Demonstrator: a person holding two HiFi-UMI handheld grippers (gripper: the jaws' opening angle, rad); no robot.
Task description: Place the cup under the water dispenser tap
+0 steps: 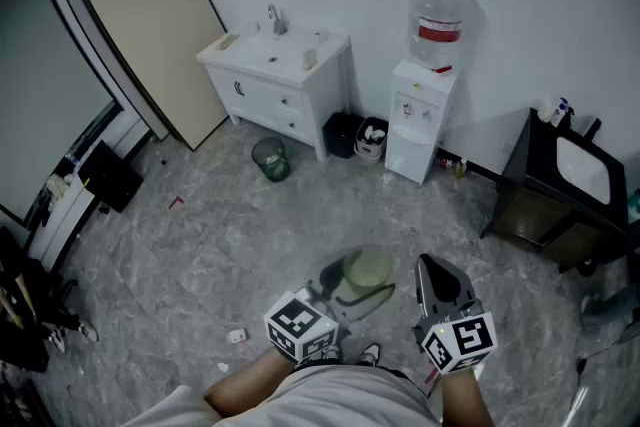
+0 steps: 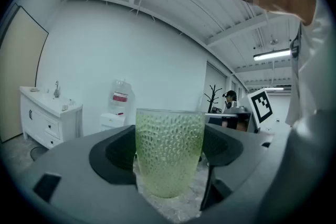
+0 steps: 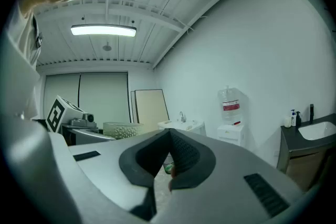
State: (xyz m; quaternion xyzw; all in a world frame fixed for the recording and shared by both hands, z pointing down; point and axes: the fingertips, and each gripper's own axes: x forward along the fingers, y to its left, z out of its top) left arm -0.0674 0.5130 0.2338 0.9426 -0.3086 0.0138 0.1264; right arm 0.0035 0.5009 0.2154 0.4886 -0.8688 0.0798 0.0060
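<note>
A green dimpled cup [image 2: 169, 149] stands upright between the dark pads of my left gripper [image 2: 169, 136], which is shut on its sides. In the head view the cup [image 1: 366, 270] is carried above the floor in front of the person, with the left gripper [image 1: 352, 293] around it. To its right, my right gripper [image 1: 430, 263] is held level with its jaws together and nothing in them. The white water dispenser [image 1: 422, 115] with its bottle [image 1: 438, 20] stands far ahead against the back wall. It also shows in the left gripper view as the dispenser [image 2: 116, 113] and in the right gripper view as the dispenser [image 3: 231, 131].
A white sink cabinet [image 1: 280, 75] stands left of the dispenser, with a green bin [image 1: 270, 158] in front of it. A black bin [image 1: 343, 133] and a white bin [image 1: 371, 137] sit between them. A dark vanity [image 1: 565, 185] is at the right, and a board [image 1: 150, 35] leans at the left wall.
</note>
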